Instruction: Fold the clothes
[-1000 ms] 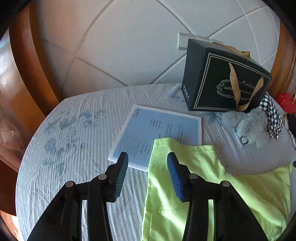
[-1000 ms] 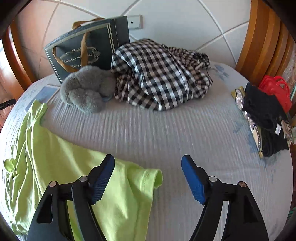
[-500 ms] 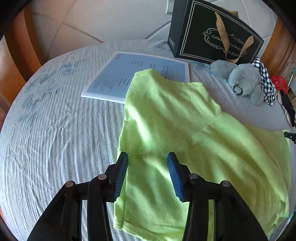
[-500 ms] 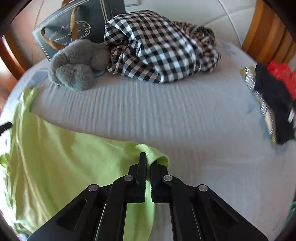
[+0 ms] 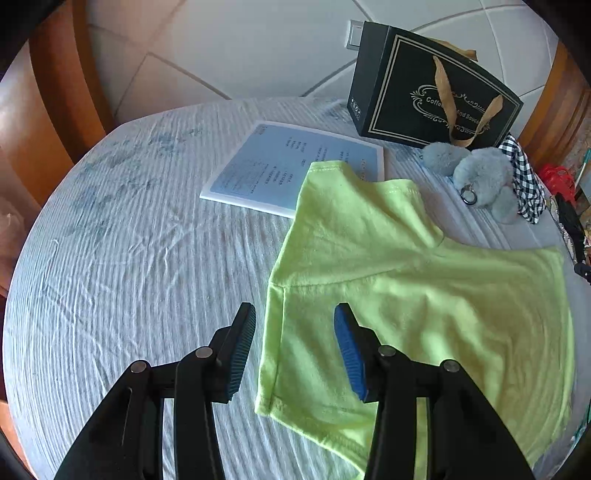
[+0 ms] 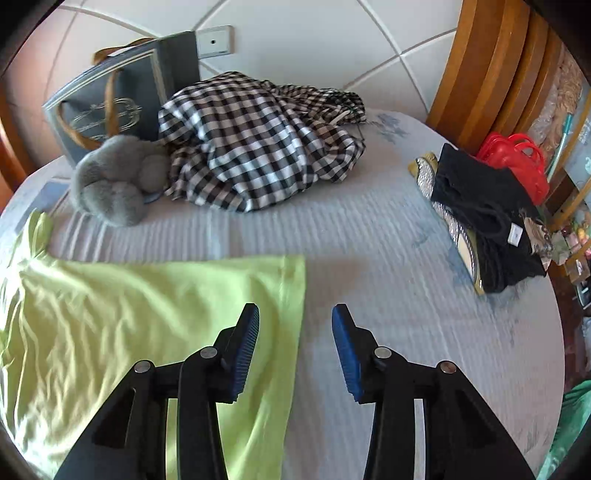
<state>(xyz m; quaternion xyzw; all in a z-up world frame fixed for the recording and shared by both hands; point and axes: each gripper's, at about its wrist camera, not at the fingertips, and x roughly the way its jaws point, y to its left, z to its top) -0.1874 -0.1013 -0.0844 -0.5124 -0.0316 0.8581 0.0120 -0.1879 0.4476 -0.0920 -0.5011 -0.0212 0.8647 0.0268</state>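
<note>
While the lime green shirt (image 5: 417, 280) lies flat on a pale blue ribbed bedspread (image 5: 129, 258), left gripper (image 5: 293, 345) gaping over its hem, right gripper (image 6: 295, 347) spread wide at its edge; checked garment (image 6: 255, 144) beyond it, tiled wall (image 6: 314, 33) behind

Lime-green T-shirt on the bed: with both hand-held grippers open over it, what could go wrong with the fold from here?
1. The lime-green T-shirt has a sleeve lying on the pale blue printed sheet; a grasp there might drag the paper along.
2. The left hand-held gripper straddles the shirt's side edge and may pinch the striped bedsheet too.
</note>
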